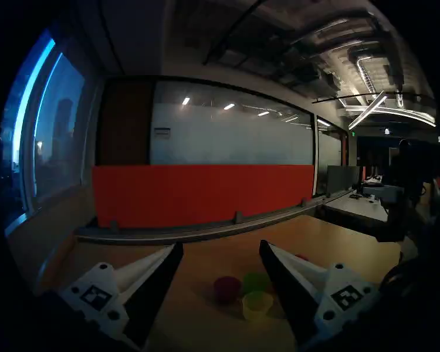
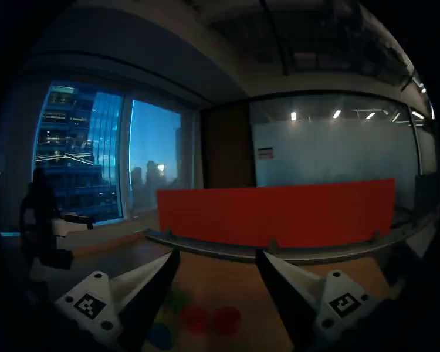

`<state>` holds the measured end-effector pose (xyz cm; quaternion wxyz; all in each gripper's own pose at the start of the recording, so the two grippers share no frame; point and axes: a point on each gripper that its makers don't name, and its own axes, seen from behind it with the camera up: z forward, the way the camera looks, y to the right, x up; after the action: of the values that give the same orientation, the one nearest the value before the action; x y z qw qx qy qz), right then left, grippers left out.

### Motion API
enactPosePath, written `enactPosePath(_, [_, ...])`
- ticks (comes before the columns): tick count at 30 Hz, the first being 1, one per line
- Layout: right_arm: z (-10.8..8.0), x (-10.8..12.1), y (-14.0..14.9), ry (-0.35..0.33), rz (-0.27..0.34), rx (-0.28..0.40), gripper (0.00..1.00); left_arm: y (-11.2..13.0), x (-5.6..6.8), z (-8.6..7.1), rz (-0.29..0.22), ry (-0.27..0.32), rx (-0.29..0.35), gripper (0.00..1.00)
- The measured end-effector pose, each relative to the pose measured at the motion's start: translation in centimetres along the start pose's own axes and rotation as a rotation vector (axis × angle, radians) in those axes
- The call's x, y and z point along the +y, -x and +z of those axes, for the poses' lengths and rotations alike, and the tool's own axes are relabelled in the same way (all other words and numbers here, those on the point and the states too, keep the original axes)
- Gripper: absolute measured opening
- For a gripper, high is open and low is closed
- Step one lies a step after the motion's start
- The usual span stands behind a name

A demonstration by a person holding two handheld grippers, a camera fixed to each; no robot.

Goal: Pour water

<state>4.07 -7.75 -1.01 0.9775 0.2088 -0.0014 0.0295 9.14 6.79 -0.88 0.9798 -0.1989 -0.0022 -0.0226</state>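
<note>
Low between spread, empty jaws of left gripper (image 1: 220, 243), right gripper (image 2: 217, 251): cups (image 1: 257, 304), untouched.

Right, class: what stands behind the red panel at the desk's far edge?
A pale glass wall rises behind the red panel, with a dark brown section at its left. The panel hides the wall's lower part.

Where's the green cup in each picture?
Left gripper view: the green cup sits low in the middle, just behind the yellow cup.
Right gripper view: the green cup sits low, left of middle, up and left of a red cup; it looks dim here.
Shared landmark: the long red panel stretches across the back.
</note>
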Motion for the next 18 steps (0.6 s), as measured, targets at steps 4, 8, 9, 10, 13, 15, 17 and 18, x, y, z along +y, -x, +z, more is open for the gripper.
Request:
enactPosePath(4, [0.2, -0.4, 0.2, -0.026, 0.004, -0.005, 0.99, -0.3, 0.6, 0.2, -0.002, 0.029, 0.009, 0.97])
enactPosePath(8, [0.4, -0.7, 0.4, -0.047, -0.011, -0.020, 0.99, -0.1, 0.9, 0.4, 0.000, 0.050, 0.004, 0.97])
enactPosePath(9, [0.5, -0.9, 0.5, -0.054, -0.015, -0.025, 0.99, 0.1, 0.9, 0.4, 0.002, 0.057, -0.001, 0.97])
enactPosePath(10, [0.5, -1.0, 0.6, -0.061, -0.017, -0.032, 0.99, 0.2, 1.1, 0.5, 0.006, 0.065, -0.008, 0.97])
enactPosePath(13, [0.6, -1.6, 1.1, -0.086, -0.022, -0.054, 0.99, 0.8, 1.4, 0.6, 0.017, 0.092, -0.030, 0.97])
enactPosePath(15, [0.7, -2.1, 1.5, -0.104, -0.025, -0.071, 0.99, 1.3, 1.7, 0.7, 0.022, 0.110, -0.044, 0.97])
enactPosePath(17, [0.8, -2.5, 2.0, -0.120, -0.032, -0.088, 0.99, 1.8, 2.0, 0.8, 0.024, 0.129, -0.059, 0.97])
enactPosePath(18, [0.9, -2.7, 2.3, -0.128, -0.036, -0.097, 0.99, 2.1, 2.1, 0.8, 0.024, 0.140, -0.067, 0.97])
